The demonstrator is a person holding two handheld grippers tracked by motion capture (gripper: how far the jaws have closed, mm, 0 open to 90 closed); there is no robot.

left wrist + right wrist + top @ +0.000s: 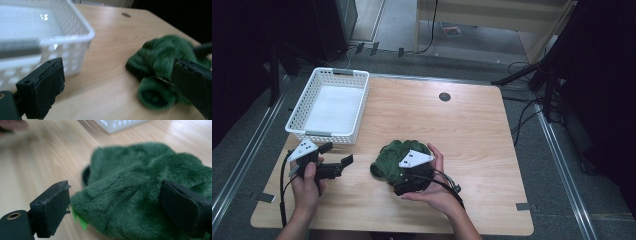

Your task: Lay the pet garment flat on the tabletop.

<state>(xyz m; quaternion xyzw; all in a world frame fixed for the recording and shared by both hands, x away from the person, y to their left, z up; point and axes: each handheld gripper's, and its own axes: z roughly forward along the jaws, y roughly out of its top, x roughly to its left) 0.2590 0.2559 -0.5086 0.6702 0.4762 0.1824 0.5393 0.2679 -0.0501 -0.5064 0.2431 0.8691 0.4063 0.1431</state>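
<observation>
A dark green plush item (396, 151) lies crumpled on the wooden table (462, 130) near its front middle. My right gripper (401, 169) hangs over the plush's near side, open, one jaw on each side of the fur (140, 175). In the right gripper view (117, 205) a bright green scrap (80, 220) pokes out under the plush. My left gripper (337, 154) is open to the left of the plush, nothing between its jaws. In the left gripper view (117, 87) the plush (165, 57) lies ahead to the right.
A white slatted basket (362, 107) stands at the table's back left, just beyond the left gripper, its rim (75, 37) close ahead. A round cable hole (444, 96) sits in the table's far middle. Cables and stands crowd the floor to the right.
</observation>
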